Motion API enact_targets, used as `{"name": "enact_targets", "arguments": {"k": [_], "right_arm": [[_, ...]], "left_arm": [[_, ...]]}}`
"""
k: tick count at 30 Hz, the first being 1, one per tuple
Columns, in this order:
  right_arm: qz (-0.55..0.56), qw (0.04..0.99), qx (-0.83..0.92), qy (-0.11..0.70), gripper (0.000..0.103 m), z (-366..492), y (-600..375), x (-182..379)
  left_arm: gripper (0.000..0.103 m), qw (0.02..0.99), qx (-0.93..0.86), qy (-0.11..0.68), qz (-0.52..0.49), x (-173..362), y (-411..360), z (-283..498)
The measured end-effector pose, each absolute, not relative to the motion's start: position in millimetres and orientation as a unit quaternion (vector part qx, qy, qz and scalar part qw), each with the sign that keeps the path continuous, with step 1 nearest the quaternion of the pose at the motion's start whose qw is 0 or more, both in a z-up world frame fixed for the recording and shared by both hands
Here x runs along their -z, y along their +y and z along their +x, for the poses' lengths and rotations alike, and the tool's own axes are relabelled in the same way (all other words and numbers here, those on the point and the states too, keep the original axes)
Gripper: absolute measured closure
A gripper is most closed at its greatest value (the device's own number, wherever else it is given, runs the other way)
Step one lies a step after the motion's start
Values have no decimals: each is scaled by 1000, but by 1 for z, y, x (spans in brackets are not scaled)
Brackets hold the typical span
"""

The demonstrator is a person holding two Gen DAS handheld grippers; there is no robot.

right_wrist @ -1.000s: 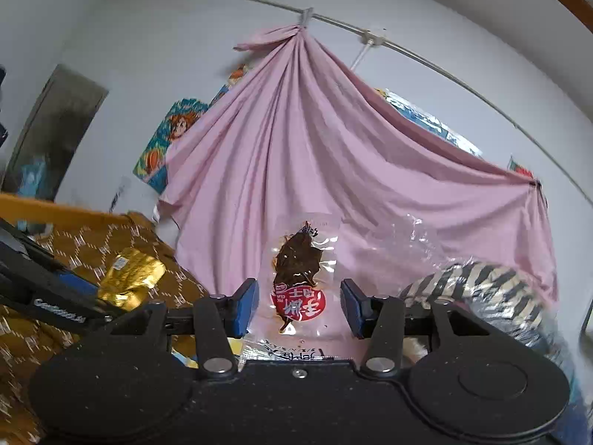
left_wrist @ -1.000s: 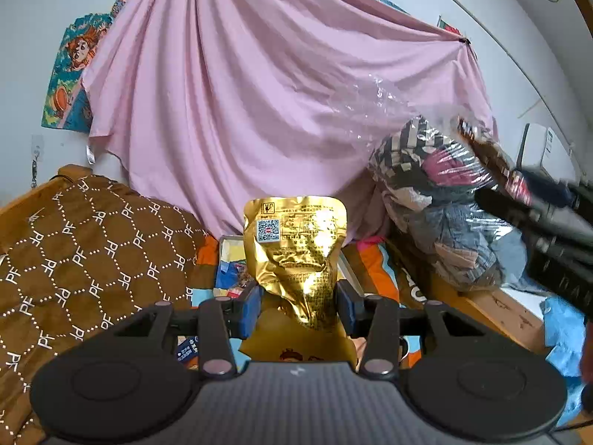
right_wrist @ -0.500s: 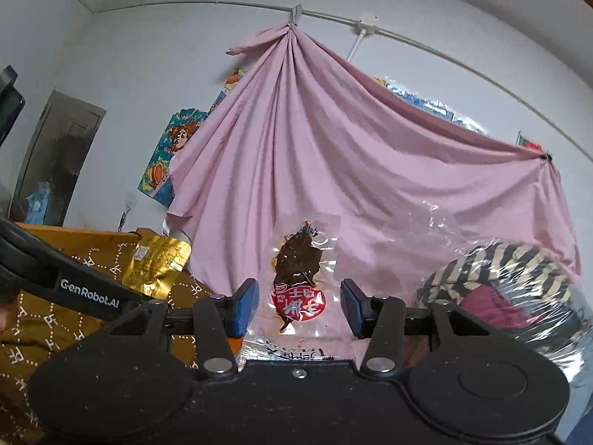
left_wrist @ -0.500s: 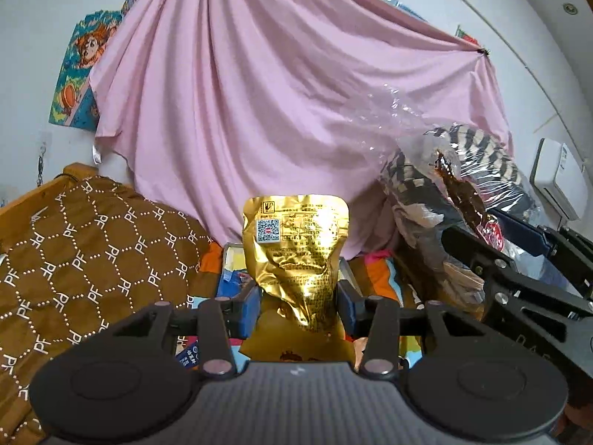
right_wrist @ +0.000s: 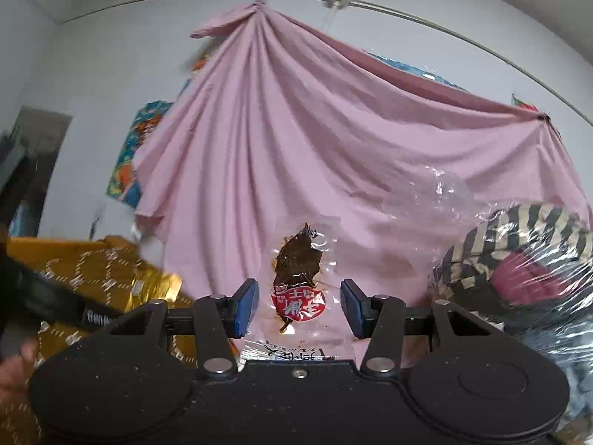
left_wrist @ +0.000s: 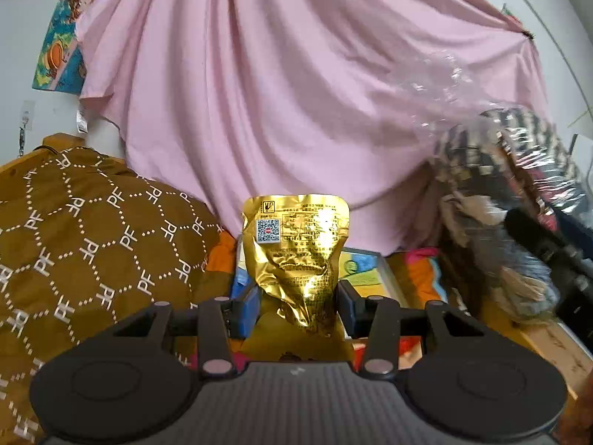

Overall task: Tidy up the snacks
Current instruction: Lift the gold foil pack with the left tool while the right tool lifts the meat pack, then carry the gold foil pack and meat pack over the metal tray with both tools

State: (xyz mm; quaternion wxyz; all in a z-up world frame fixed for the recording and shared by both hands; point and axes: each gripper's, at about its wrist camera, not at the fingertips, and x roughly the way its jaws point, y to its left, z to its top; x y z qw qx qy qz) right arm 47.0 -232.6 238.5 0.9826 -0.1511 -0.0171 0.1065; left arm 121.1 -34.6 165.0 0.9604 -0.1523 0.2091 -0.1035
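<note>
Your left tongs [left_wrist: 298, 306] are gripping the gold foil pouch [left_wrist: 296, 256] by its narrow, crumpled lower end, and the pouch is standing upright between the blue pads, its long axis running vertically and its wide sealed edge pointing up. The printed back with the QR code is facing the left wrist camera. Behind it, a pink sheet [left_wrist: 281, 85] is hanging across the wall, a brown patterned quilt [left_wrist: 85, 244] is lying to the left, and a plastic-wrapped bundle of clothes [left_wrist: 507, 193] is sitting to the right. Your right tongs [right_wrist: 299, 309] are holding the clear packet of dark dried snack [right_wrist: 300, 282], which is also standing upright with its long axis vertical; the red label is sitting low, with its print upside down to the right wrist camera. The blue pads are standing apart from the packet's visible sides, so the exact contact point is hidden below. The gold pouch is showing blurred at that view's lower left.
</note>
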Motion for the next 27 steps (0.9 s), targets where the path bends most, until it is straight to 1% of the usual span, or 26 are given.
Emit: {"name": "enact_targets", "arguments": {"k": [5,9,15,19,27], "right_arm": [[-100,991,-88,-6,52,103,-231,-222],[-79,994,-71,12,52,146,-237,-194],[-59,994,-59,71,52,213,-242,-140],[-62,990,-59,107,52,253,-235,-106],[-76,981,-50,172,52,301,-224,-52]], "left_arm": [[54,966,97,198,-134,-144,-28,173],[54,966,89,192,-145,-118,-22,213],[54,960,84,222,-150,-73,-21,267],[54,957,91,230,-149,-50,-23,288],[53,947,109,265,-147,-4,-29,314]]}}
